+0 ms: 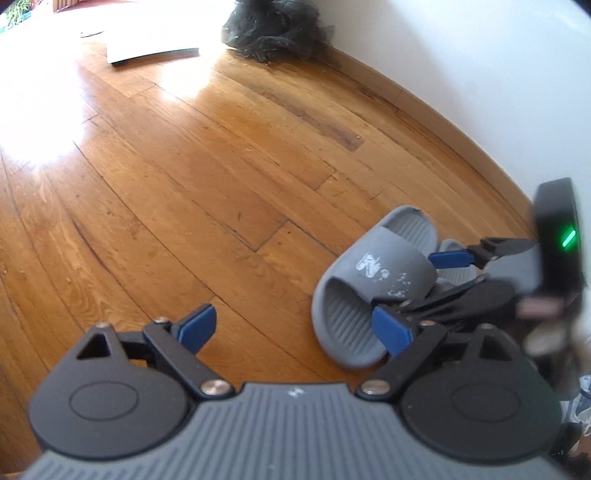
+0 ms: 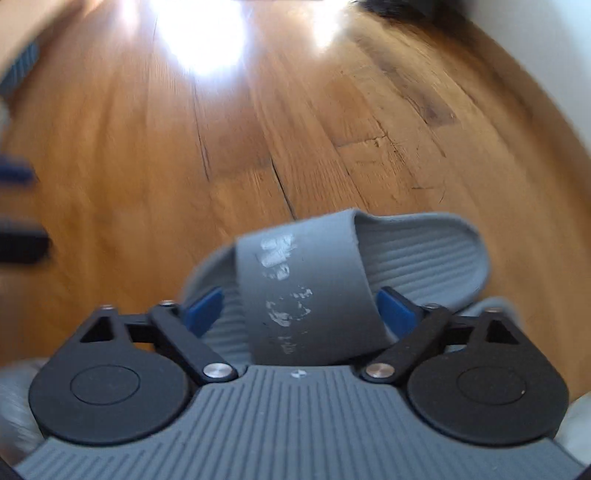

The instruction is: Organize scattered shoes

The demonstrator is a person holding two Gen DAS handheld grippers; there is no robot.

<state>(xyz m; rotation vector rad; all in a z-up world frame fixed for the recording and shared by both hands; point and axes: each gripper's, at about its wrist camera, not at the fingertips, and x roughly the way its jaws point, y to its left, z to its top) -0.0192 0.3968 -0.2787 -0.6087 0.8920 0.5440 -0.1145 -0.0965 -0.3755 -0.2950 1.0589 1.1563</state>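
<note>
A grey slide sandal with a worn white print on its strap lies on the wooden floor near the wall. In the right wrist view the same sandal fills the centre. My right gripper is open, its blue pads on either side of the strap. From the left wrist view, that right gripper reaches in from the right. Part of a second grey sandal shows behind the first. My left gripper is open and holds nothing, low over the floor just left of the sandal.
A white wall with a wooden skirting runs along the right. A black plastic bag sits at the far wall, with a flat white sheet to its left. Bare floorboards stretch left, with sun glare.
</note>
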